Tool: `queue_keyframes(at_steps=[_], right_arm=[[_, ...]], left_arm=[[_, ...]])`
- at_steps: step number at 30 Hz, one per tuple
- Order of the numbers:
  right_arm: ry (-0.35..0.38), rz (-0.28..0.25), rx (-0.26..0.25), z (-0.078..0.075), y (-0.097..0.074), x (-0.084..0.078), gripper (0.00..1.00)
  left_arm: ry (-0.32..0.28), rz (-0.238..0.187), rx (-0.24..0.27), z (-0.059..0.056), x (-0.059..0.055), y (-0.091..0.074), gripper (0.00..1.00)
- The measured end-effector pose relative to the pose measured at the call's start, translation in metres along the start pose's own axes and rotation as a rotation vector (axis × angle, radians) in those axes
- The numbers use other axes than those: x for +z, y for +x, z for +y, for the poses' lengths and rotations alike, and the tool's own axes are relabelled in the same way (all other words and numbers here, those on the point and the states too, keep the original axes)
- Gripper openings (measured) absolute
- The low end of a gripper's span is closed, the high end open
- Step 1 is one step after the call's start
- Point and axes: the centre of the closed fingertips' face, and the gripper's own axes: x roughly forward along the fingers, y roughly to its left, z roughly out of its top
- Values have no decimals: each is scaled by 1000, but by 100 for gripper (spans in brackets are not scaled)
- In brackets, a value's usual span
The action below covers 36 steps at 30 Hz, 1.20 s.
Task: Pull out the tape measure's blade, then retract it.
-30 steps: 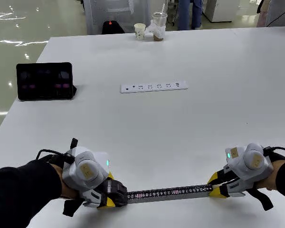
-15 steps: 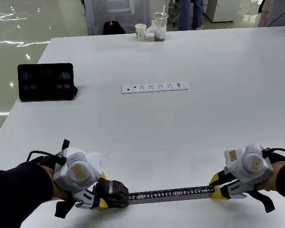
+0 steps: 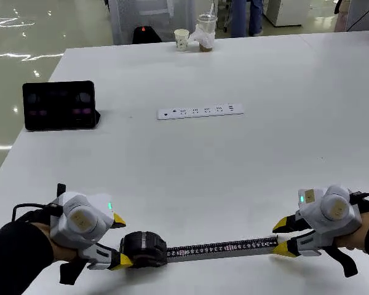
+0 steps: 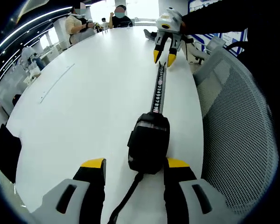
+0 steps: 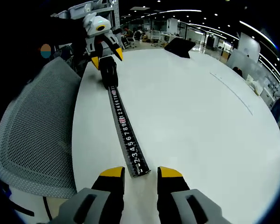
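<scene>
The black tape measure case (image 3: 144, 249) lies on the white table (image 3: 234, 166) near its front edge. Its blade (image 3: 221, 248) runs right along the table. My left gripper (image 3: 120, 240) stands open just left of the case, not touching it. In the left gripper view the case (image 4: 149, 142) sits just beyond my left gripper (image 4: 135, 163), and its strap trails back between the jaws. My right gripper (image 3: 277, 238) is open with the blade's end between its tips. In the right gripper view the blade end (image 5: 139, 169) lies flat between the parted jaws of my right gripper (image 5: 141, 171).
A black tablet (image 3: 59, 104) stands at the left, and a white power strip (image 3: 200, 112) lies mid-table. Cups (image 3: 204, 31) sit at the far edge. A grey mesh chair (image 4: 233, 116) is close to the table's near edge.
My left gripper has let go of the case, opened and drawn back to the left. The case stays on the table with the blade out. The right gripper has barely moved.
</scene>
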Motion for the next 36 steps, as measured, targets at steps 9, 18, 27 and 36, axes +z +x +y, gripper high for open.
queue_keyframes(at_steps=[9, 18, 27, 36], right_arm=[[113, -66, -107, -2, -17, -6, 40], [184, -95, -175, 4, -28, -18, 52], [229, -140, -239, 13, -47, -24, 62], [258, -139, -291, 16, -60, -34, 71]], left_arm=[[-126, -47, 81, 2, -21, -12, 55], [-216, -72, 130, -6, -39, -20, 62], [-351, -150, 204, 0, -47, -36, 68], [-431, -177, 236, -5, -59, -44, 76]])
